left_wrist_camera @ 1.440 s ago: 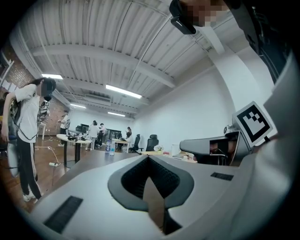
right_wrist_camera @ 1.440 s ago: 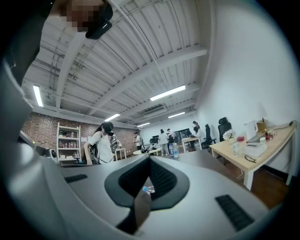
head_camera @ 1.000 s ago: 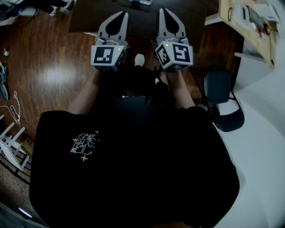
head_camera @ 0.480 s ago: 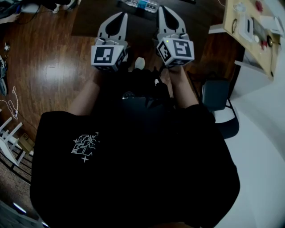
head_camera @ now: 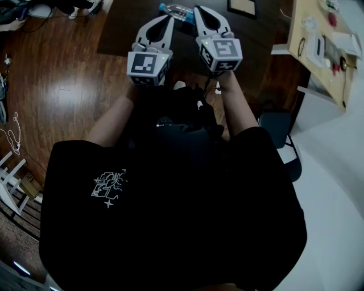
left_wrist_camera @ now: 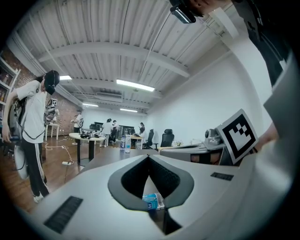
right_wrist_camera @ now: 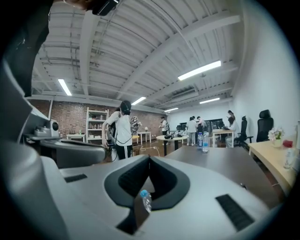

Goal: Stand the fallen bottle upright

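A clear plastic bottle (head_camera: 177, 9) with a blue cap and blue label lies on its side on the dark table (head_camera: 122, 28), at the top of the head view. My left gripper (head_camera: 169, 20) is shut and empty, its tips just short of the bottle on the near left. Beside it my right gripper (head_camera: 198, 10) is also shut and empty, tips close to the bottle's right end. In the left gripper view the bottle's label (left_wrist_camera: 152, 201) shows through the gap below the closed tips (left_wrist_camera: 149, 157). In the right gripper view the capped end (right_wrist_camera: 145, 198) shows the same way.
A dark framed item (head_camera: 242, 7) lies on the table behind my right gripper. A light wooden desk (head_camera: 310, 48) with small items stands at right, with a black chair (head_camera: 276, 122) beside it. Upright bottles (left_wrist_camera: 124, 144) stand on a far table, and people stand around the room.
Both grippers have moved forward, up the picture, over the edge of the dark table. The fallen bottle has come into view just ahead of their tips.
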A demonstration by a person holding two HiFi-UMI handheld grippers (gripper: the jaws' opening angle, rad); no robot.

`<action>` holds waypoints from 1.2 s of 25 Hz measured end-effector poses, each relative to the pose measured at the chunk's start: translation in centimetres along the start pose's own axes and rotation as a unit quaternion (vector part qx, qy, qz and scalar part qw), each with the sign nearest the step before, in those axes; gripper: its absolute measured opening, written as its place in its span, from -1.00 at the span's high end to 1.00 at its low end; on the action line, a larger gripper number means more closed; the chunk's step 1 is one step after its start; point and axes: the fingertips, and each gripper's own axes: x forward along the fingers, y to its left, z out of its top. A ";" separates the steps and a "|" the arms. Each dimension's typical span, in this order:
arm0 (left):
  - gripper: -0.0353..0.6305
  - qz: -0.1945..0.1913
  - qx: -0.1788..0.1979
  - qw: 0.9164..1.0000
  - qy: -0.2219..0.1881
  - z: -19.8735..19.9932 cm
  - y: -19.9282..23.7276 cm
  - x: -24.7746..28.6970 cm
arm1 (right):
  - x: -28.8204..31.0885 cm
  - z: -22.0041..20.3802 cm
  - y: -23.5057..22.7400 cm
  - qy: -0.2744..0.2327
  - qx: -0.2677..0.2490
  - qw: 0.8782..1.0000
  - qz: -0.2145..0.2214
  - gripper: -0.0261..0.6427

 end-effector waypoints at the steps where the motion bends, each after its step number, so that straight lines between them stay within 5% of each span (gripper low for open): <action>1: 0.90 -0.003 0.001 1.000 0.001 -0.4 0.4 0.4 | 0.7 -0.4 0.1 0.009 -0.007 1.000 0.007 0.87; 8: 0.89 -0.013 0.021 1.000 0.020 -2.6 2.0 2.7 | 5.6 -6.3 1.2 0.132 -0.120 0.980 0.085 0.53; 14: 0.89 -0.002 0.019 0.999 0.042 -5.0 2.5 3.1 | 8.0 -12.4 0.6 0.248 -0.225 0.928 0.160 0.28; 23: 0.89 0.008 0.020 0.999 0.038 -5.2 2.8 2.5 | 10.7 -16.3 -0.5 0.378 -0.307 0.844 0.224 0.02; 30: 0.89 0.011 0.019 0.999 0.042 -7.0 3.3 3.2 | 11.6 -18.4 -1.5 0.424 -0.335 0.812 0.219 0.02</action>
